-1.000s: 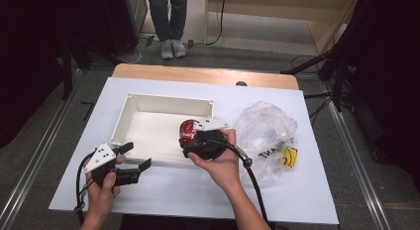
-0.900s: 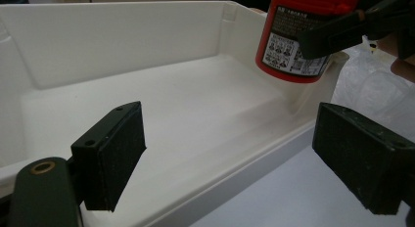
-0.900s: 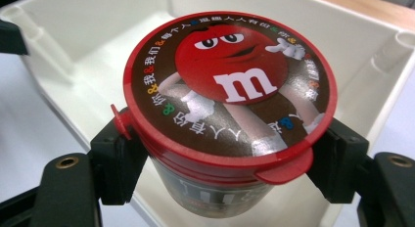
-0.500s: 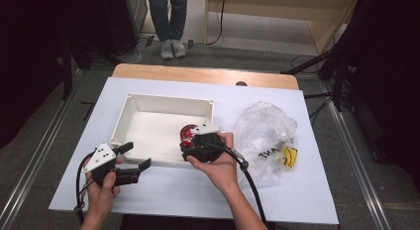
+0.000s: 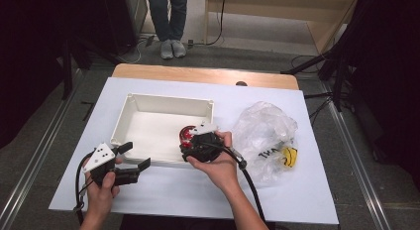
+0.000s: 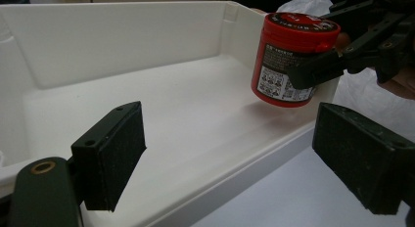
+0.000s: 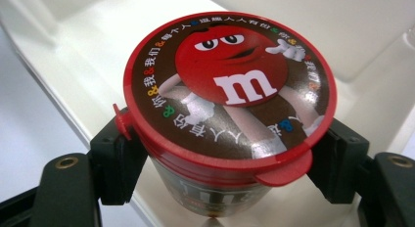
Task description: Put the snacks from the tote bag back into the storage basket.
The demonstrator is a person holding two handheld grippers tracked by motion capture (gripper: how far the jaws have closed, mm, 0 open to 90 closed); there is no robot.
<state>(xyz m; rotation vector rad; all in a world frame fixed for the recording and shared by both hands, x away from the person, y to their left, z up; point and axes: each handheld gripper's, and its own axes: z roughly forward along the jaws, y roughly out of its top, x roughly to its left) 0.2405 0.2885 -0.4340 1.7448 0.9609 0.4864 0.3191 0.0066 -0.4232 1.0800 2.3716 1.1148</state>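
While both hands rest at the near edge of the table, the count runs as follows.

Tongs: two, one in each hand.
Right gripper: one; its jaws are clamped on the sides of the candy tub, one pad at 9 o'clock and one at 3 o'clock of the lid in the right gripper view.
Left gripper: one; its jaws stand wide apart with nothing between the pads, pointing toward the bin's near wall.
Candy tub: one, red-lidded, upright, held just above the floor of the bin at the bin's near right corner, about 5 o'clock of the bin in the high view; also seen in the left gripper view.
Bin: one, white, rectangular, open-topped, at the table's centre.
Plastic bag: one, clear and crumpled, at 3 o'clock of the bin, just beside the right hand.
Table: one, white-topped.
Person standing: one pair of legs at 12 o'clock, beyond the table.
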